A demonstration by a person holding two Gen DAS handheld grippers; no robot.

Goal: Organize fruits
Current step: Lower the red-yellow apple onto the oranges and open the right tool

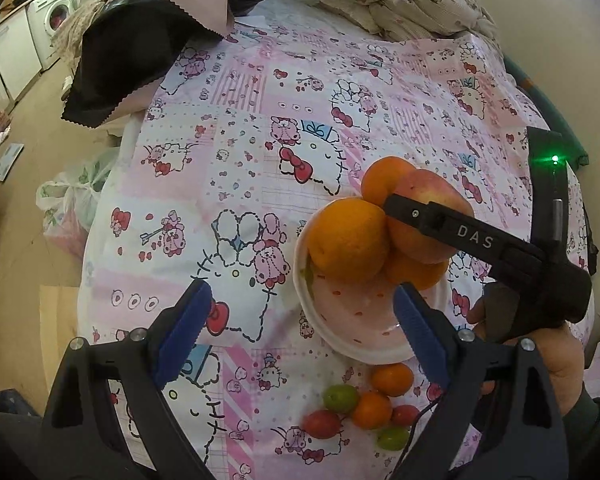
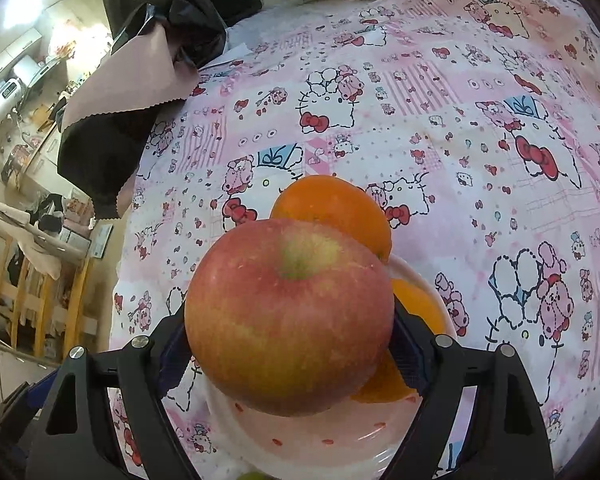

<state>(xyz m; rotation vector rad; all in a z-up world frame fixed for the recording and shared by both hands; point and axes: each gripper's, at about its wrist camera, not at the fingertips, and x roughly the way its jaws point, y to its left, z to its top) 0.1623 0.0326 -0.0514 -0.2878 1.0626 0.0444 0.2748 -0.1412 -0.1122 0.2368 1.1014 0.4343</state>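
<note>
A pink-and-white bowl (image 1: 340,320) stands on the patterned tablecloth and holds three oranges (image 1: 348,240). My right gripper (image 2: 288,344) is shut on a red-yellow apple (image 2: 290,316) and holds it over the bowl (image 2: 300,440), above the oranges (image 2: 336,204). In the left wrist view the apple (image 1: 424,192) sits among the oranges, with the right gripper's black finger (image 1: 460,232) across it. My left gripper (image 1: 300,332) is open and empty, its blue pads just in front of the bowl.
Several small fruits, orange, red and green (image 1: 360,404), lie on the cloth near the bowl's front edge. A black-and-pink cloth (image 1: 140,52) lies at the table's far left. Crumpled fabric (image 1: 400,4) lies at the back. A plastic bag (image 1: 72,200) sits on the floor.
</note>
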